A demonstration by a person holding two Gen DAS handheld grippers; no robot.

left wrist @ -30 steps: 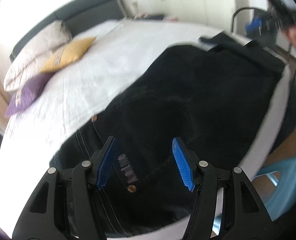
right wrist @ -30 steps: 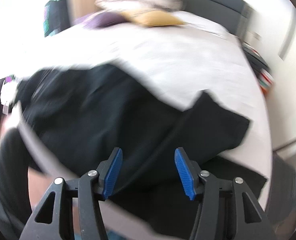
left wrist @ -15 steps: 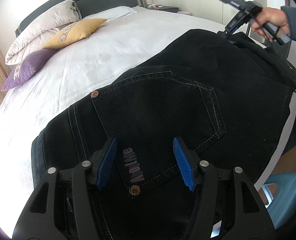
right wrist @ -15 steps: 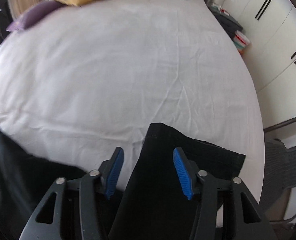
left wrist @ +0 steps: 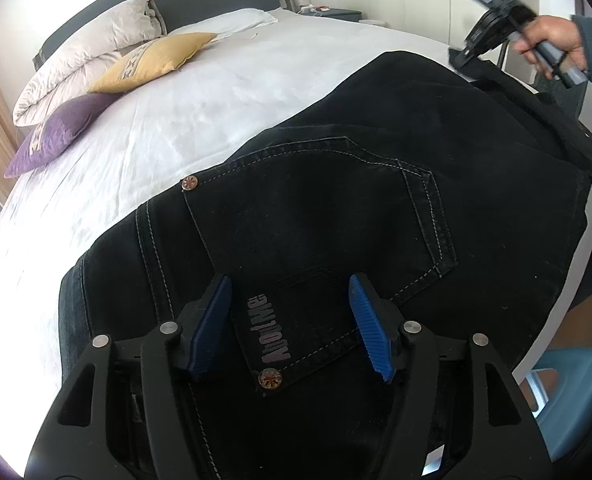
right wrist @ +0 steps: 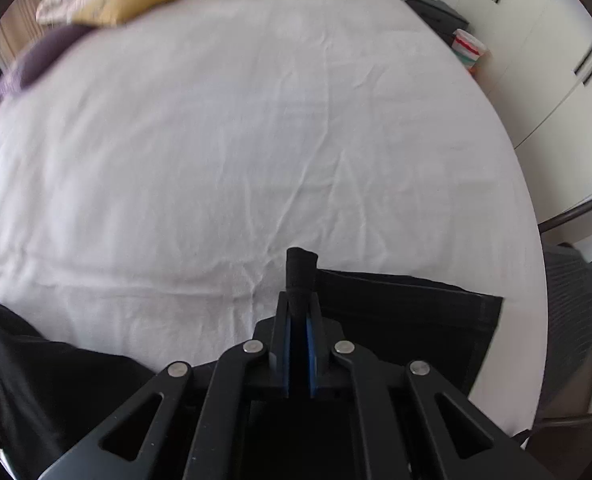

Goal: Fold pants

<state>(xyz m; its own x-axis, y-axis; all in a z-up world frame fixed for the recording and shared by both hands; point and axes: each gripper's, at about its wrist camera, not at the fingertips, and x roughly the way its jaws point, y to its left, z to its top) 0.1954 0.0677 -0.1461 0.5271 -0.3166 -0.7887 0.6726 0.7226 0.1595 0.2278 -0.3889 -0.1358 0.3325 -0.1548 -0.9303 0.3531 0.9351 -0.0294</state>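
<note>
Black jeans lie on the white bed, seat up, with a back pocket and a logo patch showing. My left gripper is open and hovers just over the pocket near the waistband. My right gripper is shut on a pinched fold of the pants leg hem near the bed's front right corner. The right gripper also shows in the left wrist view, held by a hand at the far end of the pants.
A white pillow, a yellow cushion and a purple cushion lie at the bed's head. White wardrobe doors stand on the right. A dark chair stands by the bed corner. A blue stool is beside the bed.
My right gripper has shut on the leg hem; it was open over it half a second ago. The left gripper has stayed open over the back pocket.
</note>
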